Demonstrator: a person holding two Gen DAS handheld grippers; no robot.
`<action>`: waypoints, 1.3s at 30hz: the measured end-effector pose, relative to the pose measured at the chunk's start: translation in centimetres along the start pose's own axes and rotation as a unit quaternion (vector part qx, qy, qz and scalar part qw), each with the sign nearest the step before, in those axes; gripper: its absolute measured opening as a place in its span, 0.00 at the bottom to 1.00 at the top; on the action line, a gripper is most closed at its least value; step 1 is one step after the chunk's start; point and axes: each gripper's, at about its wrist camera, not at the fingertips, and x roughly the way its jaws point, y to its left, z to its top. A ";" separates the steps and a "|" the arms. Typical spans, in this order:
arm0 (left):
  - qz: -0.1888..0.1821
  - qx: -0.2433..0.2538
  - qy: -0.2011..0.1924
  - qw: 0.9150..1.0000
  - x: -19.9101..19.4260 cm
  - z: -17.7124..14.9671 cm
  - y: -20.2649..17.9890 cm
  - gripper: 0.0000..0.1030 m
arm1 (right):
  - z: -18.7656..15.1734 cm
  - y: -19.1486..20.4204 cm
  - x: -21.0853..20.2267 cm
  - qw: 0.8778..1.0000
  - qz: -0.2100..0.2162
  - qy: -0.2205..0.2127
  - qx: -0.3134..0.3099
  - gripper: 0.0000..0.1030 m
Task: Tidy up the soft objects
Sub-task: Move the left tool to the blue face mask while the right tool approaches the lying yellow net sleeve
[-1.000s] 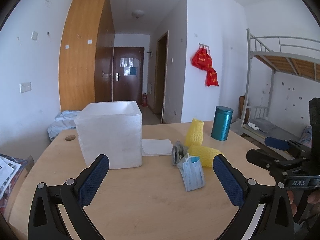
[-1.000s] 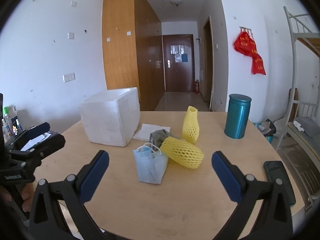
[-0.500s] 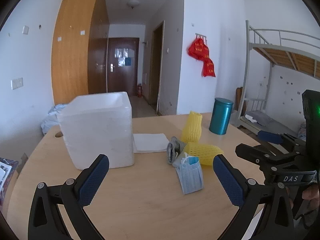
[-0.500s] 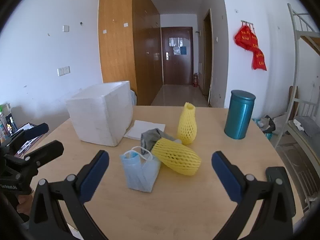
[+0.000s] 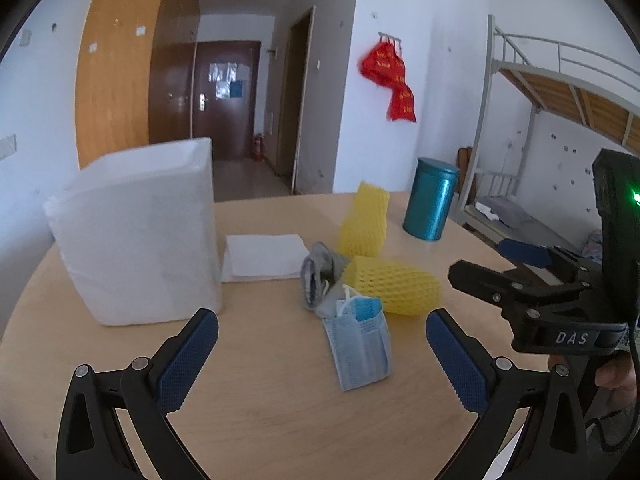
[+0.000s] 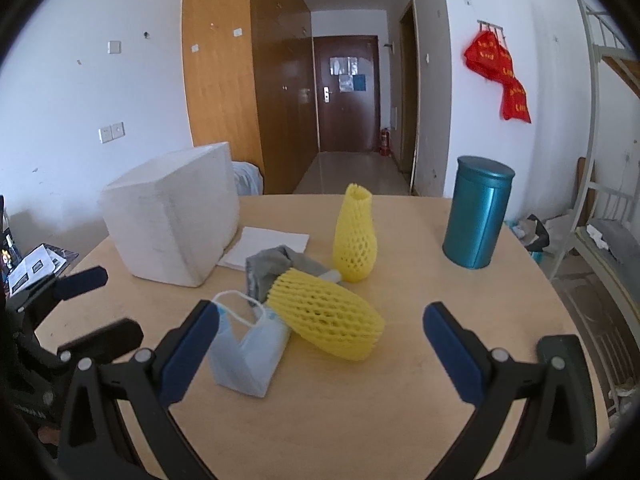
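A heap of soft things lies mid-table: a blue face mask (image 5: 362,344) (image 6: 250,356), a grey sock (image 5: 320,276) (image 6: 272,270), a lying yellow foam net (image 5: 394,290) (image 6: 326,322) and an upright yellow foam net (image 5: 364,220) (image 6: 354,240). To their left stands a white foam box (image 5: 136,232) (image 6: 172,220). My left gripper (image 5: 320,358) is open, hovering just short of the mask. My right gripper (image 6: 320,352) is open too, its fingers either side of the mask and the lying net, touching nothing. Each gripper shows in the other's view.
A teal tin canister (image 5: 430,200) (image 6: 478,212) stands at the back right of the round wooden table (image 5: 260,400). A white paper sheet (image 5: 264,256) lies beside the box. A black phone (image 6: 564,364) rests near the right edge. A bunk bed stands off to the right.
Both grippers have moved forward toward the pile, so the mask and nets appear larger and nearer. Both stay open. Nothing on the table has shifted.
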 end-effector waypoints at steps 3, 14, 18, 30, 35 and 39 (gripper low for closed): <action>-0.004 -0.002 0.009 1.000 1.3 -0.1 -0.2 1.00 | 0.1 -0.4 0.9 1.000 -0.002 0.007 -0.002 1.00; -0.024 -0.019 0.054 0.998 5.3 -0.3 -0.5 1.00 | 0.2 -1.7 3.6 0.999 -0.001 0.036 0.005 0.98; -0.031 -0.022 0.066 0.997 6.3 -0.4 -0.8 1.00 | 0.0 -2.0 4.2 0.999 0.001 0.045 0.009 0.98; -0.042 -0.028 0.098 0.994 8.3 -0.9 -1.3 0.99 | -0.2 -2.6 6.8 0.997 0.008 0.083 0.002 0.86; -0.050 -0.034 0.113 0.992 9.0 -1.0 -1.4 0.98 | -0.1 -2.6 7.7 0.995 0.016 0.095 -0.004 0.86; -0.050 -0.041 0.120 0.991 9.5 -1.0 -1.2 0.98 | -0.3 -2.7 8.4 0.994 0.030 0.109 0.002 0.86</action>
